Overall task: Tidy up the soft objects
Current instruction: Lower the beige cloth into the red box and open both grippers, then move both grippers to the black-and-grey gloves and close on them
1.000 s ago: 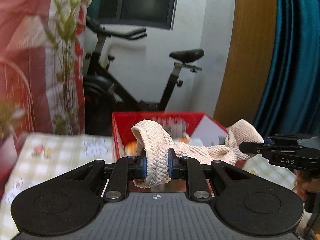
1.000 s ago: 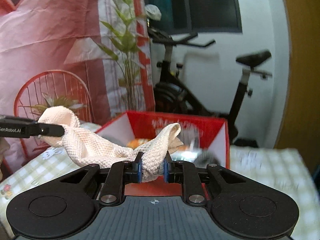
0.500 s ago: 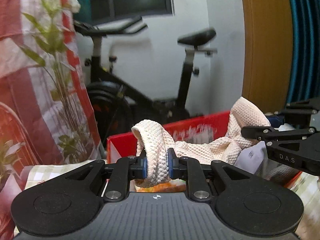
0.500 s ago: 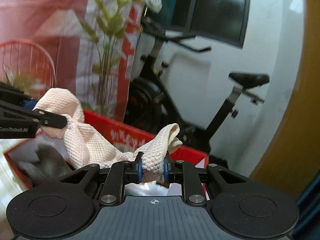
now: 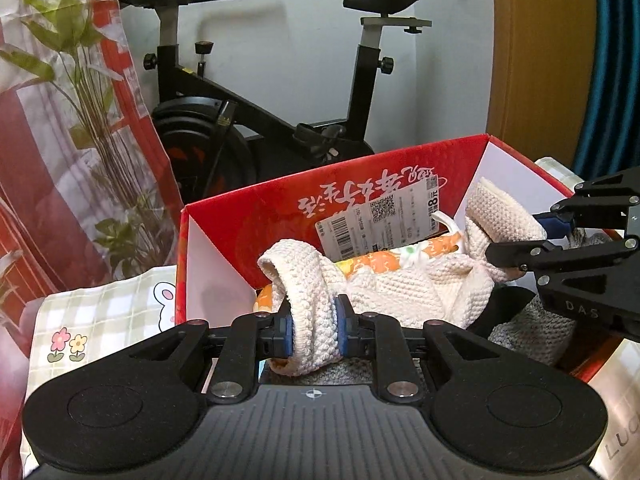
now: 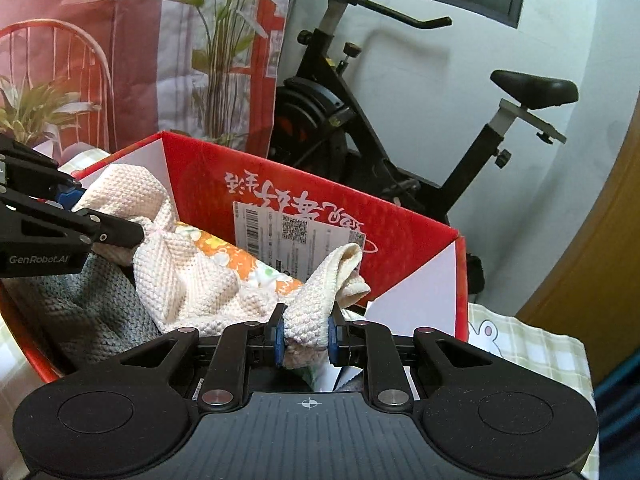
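Observation:
A cream knitted cloth (image 5: pixel 404 292) hangs between my two grippers inside the open red cardboard box (image 5: pixel 248 220). My left gripper (image 5: pixel 314 330) is shut on one end of the cloth. My right gripper (image 6: pixel 306 338) is shut on the other end (image 6: pixel 320 300). The cloth (image 6: pixel 188 280) sags onto an orange flowered cloth (image 6: pixel 240 260) and a grey knitted cloth (image 6: pixel 80 316) that lie in the box (image 6: pixel 400 236). The right gripper also shows in the left wrist view (image 5: pixel 560 236). The left gripper also shows in the right wrist view (image 6: pixel 68 216).
The box stands on a table with a green checked cloth (image 5: pixel 92 320). Behind it are an exercise bike (image 5: pixel 280 120), a potted plant (image 6: pixel 224 40) and a red and white curtain (image 5: pixel 40 160). A red wire chair (image 6: pixel 60 80) stands at the left.
Both grippers have moved forward and down with the cream cloth, from above the box's front to inside it. The cloth now rests on the cloths in the box.

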